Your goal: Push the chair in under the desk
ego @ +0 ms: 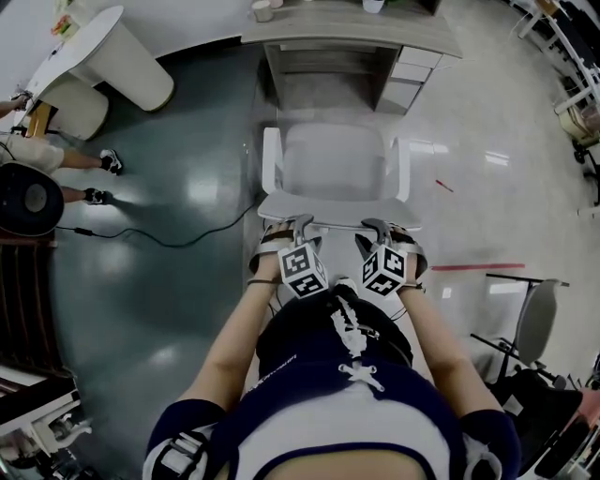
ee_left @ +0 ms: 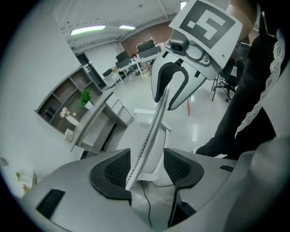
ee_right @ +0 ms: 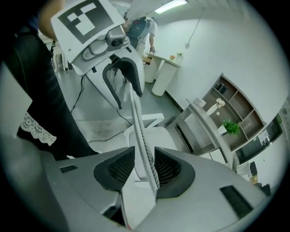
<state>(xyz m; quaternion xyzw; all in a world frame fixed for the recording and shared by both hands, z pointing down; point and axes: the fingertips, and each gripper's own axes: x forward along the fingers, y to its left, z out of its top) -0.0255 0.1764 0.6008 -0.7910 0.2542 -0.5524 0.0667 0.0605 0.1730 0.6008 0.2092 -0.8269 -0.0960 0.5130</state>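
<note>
White plastic office chair with armrests and perforated backrest (ego: 333,164): stands on the glossy floor directly in front of the grey desk with open kneehole (ego: 352,28), seat facing the opening, roughly in line with it, not yet under the top.

Left gripper (ego: 298,225): jaws apart, straddling the top edge of the backrest (ee_left: 154,131). The thin edge stands between the ribbed pads with a gap on at least one side; no clamp visible.

Right gripper (ego: 378,228): jaws apart likewise, set over the same edge further along. The edge lies close to one pad; whether it touches cannot be told.

Step in hand: taking hold of the backrest, one gripper on each side of its middle.

Handling notes:
- Close both sets of jaws squarely on the edge before pushing, so the thin panel does not slip out.
- Push level and evenly with both hands; an uneven push would likely swing the chair toward the grey drawer unit (ego: 408,80) at the right of the kneehole.
- Watch the armrests against the desk's side panels.
- Black cable (ego: 159,234) trails on the floor to the chair's left; keep the base off it.
</note>
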